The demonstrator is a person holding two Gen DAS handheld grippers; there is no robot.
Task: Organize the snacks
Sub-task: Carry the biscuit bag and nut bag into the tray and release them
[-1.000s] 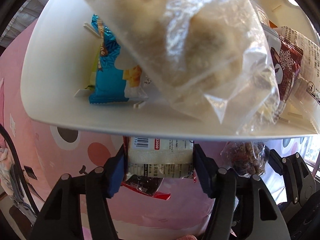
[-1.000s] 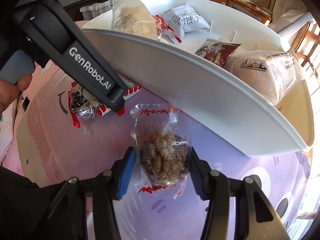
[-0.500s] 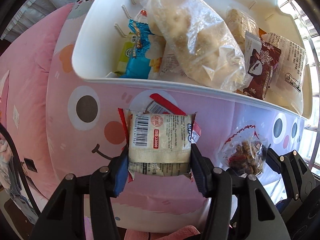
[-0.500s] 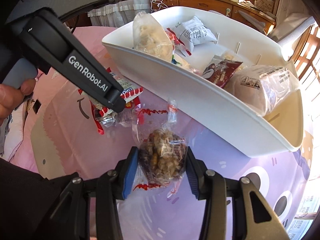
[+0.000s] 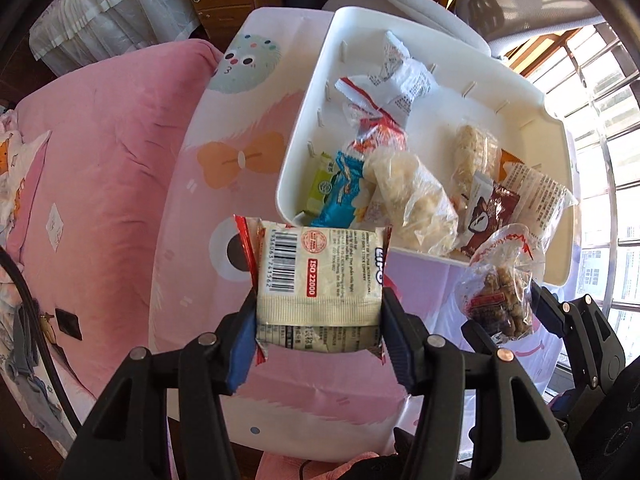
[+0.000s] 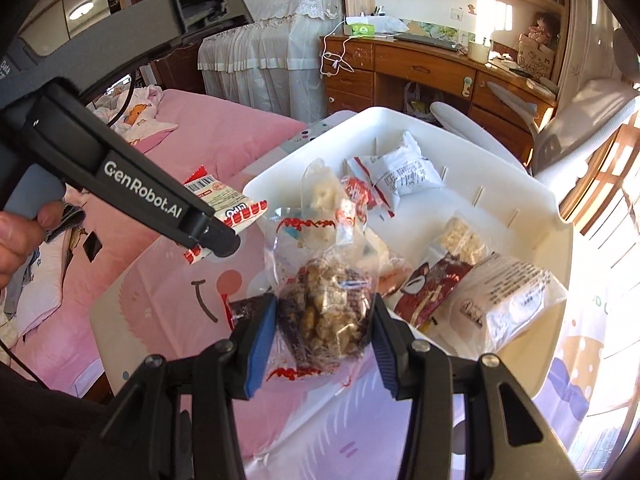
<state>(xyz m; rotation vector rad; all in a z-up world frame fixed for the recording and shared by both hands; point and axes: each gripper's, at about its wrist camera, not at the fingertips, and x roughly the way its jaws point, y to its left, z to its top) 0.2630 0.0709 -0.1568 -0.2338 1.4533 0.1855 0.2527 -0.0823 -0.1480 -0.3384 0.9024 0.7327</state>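
My left gripper (image 5: 318,304) is shut on a cream and red Lipo snack packet (image 5: 320,280), held in the air over the table's near side; the packet also shows in the right wrist view (image 6: 224,204). My right gripper (image 6: 324,320) is shut on a clear bag of brown nut clusters (image 6: 326,316), held in front of the tray's near rim; the bag also shows in the left wrist view (image 5: 500,292). The white tray (image 5: 304,120) beyond holds several snacks, among them a clear bag of pale puffs (image 5: 412,196) and a brown packet (image 5: 492,216).
The tray sits on a table with a pink cartoon cloth (image 5: 224,160). A pink bed (image 5: 100,152) lies to the left. A white chair (image 6: 580,132) and a wooden desk (image 6: 432,68) stand beyond the table. A window with bars (image 5: 608,160) is on the right.
Both grippers have risen and pulled back from the tray with their snacks still held. The tray now looks smaller and is seen from above.
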